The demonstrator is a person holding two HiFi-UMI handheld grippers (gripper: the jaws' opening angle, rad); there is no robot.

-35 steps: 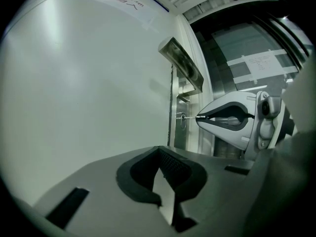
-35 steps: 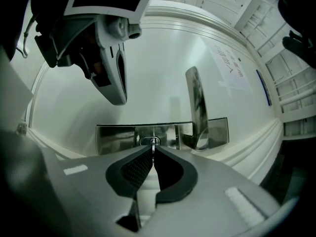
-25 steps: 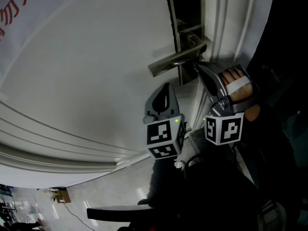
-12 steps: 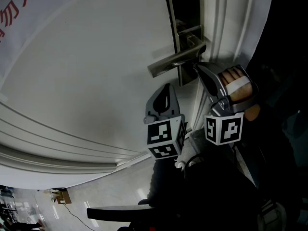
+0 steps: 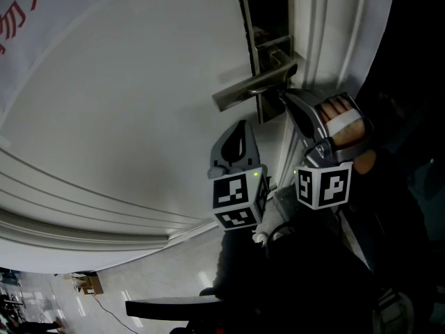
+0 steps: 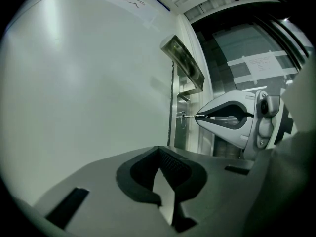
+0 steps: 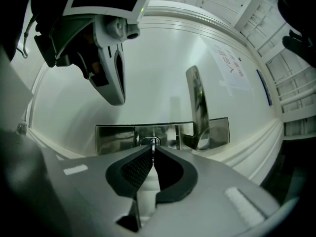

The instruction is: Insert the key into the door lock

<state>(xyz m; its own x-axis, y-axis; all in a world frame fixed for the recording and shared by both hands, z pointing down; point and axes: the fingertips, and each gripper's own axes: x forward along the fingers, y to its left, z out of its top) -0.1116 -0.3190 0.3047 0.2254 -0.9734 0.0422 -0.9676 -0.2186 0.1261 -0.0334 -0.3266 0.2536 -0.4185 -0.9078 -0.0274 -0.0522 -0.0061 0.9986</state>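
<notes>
A brushed-metal lock plate (image 5: 263, 19) with a lever handle (image 5: 254, 88) sits on the white door (image 5: 125, 103). My right gripper (image 5: 284, 94) is shut on a small silver key (image 7: 153, 143). The key's tip is at the keyhole (image 6: 183, 116) just below the handle, and its shaft (image 6: 190, 116) bridges the short gap between jaws and plate. How deep the key sits cannot be seen. My left gripper (image 5: 241, 124) hangs below the handle, off the door, shut with nothing between its pads (image 6: 170, 164). It shows as a grey body (image 7: 111, 58) in the right gripper view.
The door frame's white mouldings (image 5: 327, 33) run along the right of the lock. A banner with red lettering (image 5: 14, 12) covers the door's far left. A person's hand (image 5: 344, 127) holds the right gripper. Tiled floor (image 5: 104, 298) lies below.
</notes>
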